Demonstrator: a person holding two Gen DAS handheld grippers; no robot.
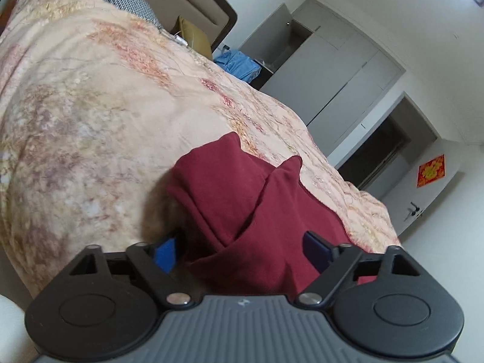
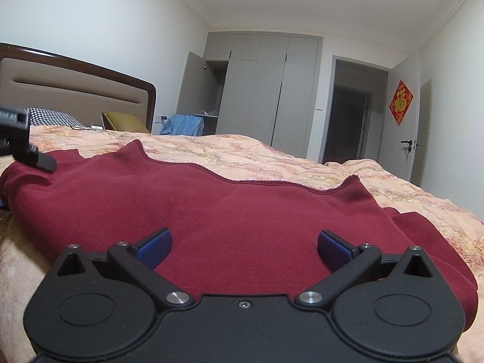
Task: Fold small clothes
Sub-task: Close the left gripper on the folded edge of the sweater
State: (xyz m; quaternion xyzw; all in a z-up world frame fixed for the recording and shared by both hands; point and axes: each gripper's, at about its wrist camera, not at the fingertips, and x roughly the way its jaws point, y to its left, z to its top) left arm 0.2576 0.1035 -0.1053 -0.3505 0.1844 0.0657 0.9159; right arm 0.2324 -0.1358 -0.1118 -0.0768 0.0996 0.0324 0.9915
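Observation:
A dark red knit garment (image 2: 242, 211) lies spread on the floral bedspread (image 2: 272, 154), its hemmed edge facing the far side. In the left wrist view a folded, bunched part of it (image 1: 242, 199) lies between my fingers. My left gripper (image 1: 242, 245) is open, its blue pads on either side of the red cloth. My right gripper (image 2: 243, 246) is open just above the flat garment, gripping nothing. The left gripper's black body shows at the far left of the right wrist view (image 2: 18, 139).
The bed has a padded headboard (image 2: 75, 90), a houndstooth pillow (image 2: 54, 116) and an olive cushion (image 2: 124, 122). A blue garment (image 2: 184, 125) lies beyond the bed. Grey wardrobes (image 2: 266, 90) with one open door and a doorway (image 2: 354, 112) stand behind.

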